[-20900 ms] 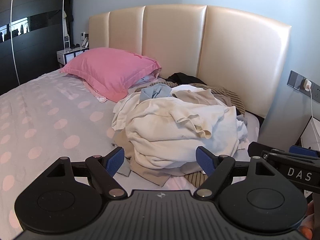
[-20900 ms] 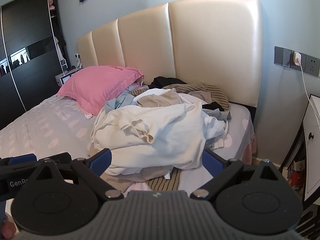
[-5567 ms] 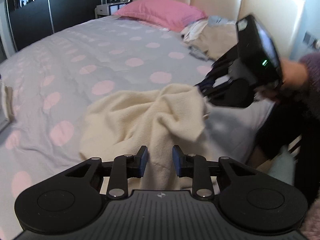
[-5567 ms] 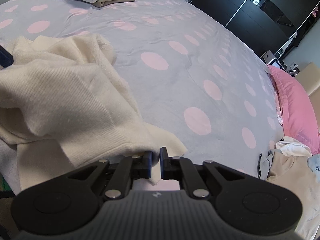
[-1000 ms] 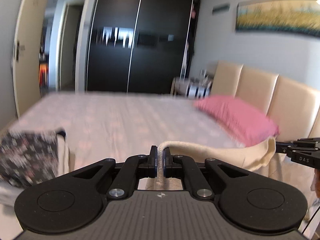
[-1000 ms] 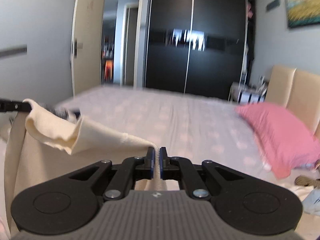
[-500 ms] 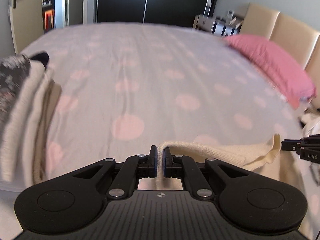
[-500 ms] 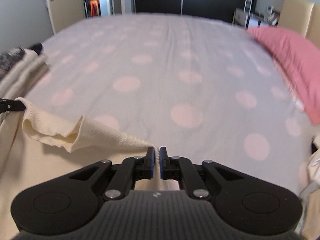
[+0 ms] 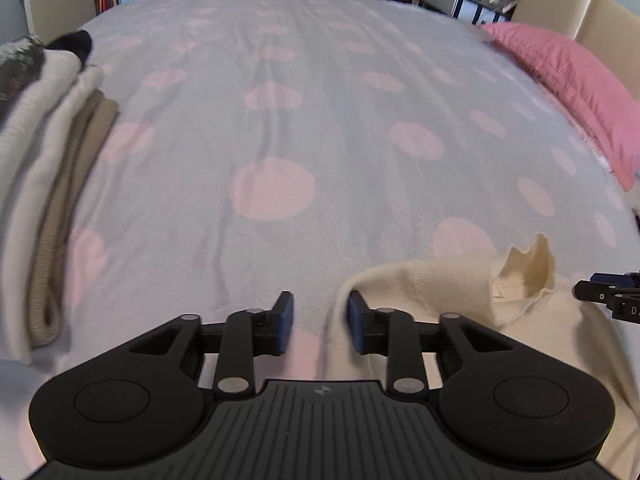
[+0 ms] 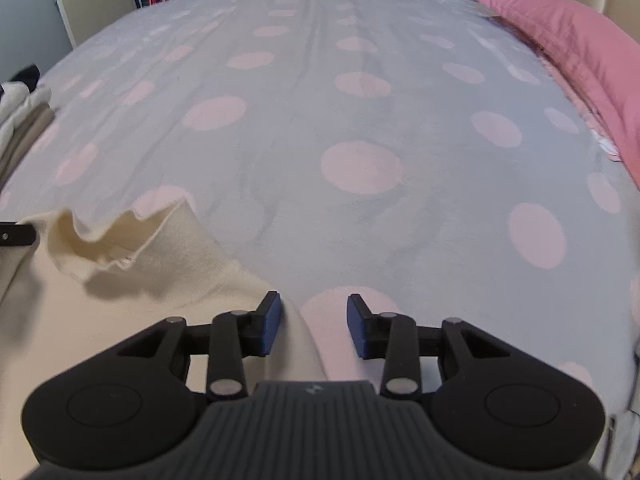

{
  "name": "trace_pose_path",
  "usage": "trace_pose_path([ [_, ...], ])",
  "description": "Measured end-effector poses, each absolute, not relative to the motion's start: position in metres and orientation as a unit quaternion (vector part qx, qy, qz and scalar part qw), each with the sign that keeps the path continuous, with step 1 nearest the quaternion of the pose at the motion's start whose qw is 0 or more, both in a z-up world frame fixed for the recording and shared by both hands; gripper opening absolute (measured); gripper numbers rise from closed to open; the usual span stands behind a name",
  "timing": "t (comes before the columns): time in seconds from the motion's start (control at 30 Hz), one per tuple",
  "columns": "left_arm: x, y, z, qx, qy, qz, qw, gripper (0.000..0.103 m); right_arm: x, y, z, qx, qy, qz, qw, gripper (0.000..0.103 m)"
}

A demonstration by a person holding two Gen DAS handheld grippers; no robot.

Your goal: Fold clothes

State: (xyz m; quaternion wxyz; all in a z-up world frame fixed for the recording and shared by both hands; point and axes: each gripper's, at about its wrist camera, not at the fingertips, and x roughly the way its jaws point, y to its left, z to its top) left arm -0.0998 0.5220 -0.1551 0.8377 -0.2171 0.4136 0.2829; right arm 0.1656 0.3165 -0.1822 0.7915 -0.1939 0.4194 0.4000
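Lying flat on the bed (image 9: 280, 152), the cream sweater (image 9: 440, 292) has its collar standing up crumpled between my two tools, near the bed's close edge. My left hand-held gripper (image 9: 319, 322) has its jaws opening; the sweater's shoulder edge brushes the inner face of one blue pad, but nothing is pinched between them. My right hand-held gripper (image 10: 313, 326) is opening too, with the sweater's other shoulder (image 10: 168, 280) running under and just beside one pad and only bare sheet in the gap. In the left wrist view I see the tip of the right tool at the frame's edge, just beside the collar. Further out, a stack of folded clothes (image 9: 44, 168) sits at one side of the bed, and a pink pillow (image 9: 576, 92) lies at the other, well apart from the sweater.
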Motion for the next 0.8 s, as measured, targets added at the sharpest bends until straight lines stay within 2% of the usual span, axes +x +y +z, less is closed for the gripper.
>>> trace_pose_path([
  [0.07,-0.113,0.518,-0.142,-0.218,0.407,0.283,0.840,0.038,0.161,0.301,-0.168,-0.181,0.420,0.404,0.792,0.041],
  [0.4,-0.195,0.447,-0.099,-0.192,0.433,0.257,0.842,0.038,0.088,0.211,-0.134,-0.165,0.457,0.440,0.755,0.041],
  [0.7,-0.252,0.374,-0.127,-0.221,0.454,0.274,0.818,0.038,0.008,0.146,-0.158,-0.156,0.485,0.418,0.752,0.041],
  [0.8,-0.266,0.360,-0.136,-0.231,0.452,0.292,0.811,0.033,-0.016,0.133,-0.176,-0.133,0.519,0.398,0.745,0.041],
])
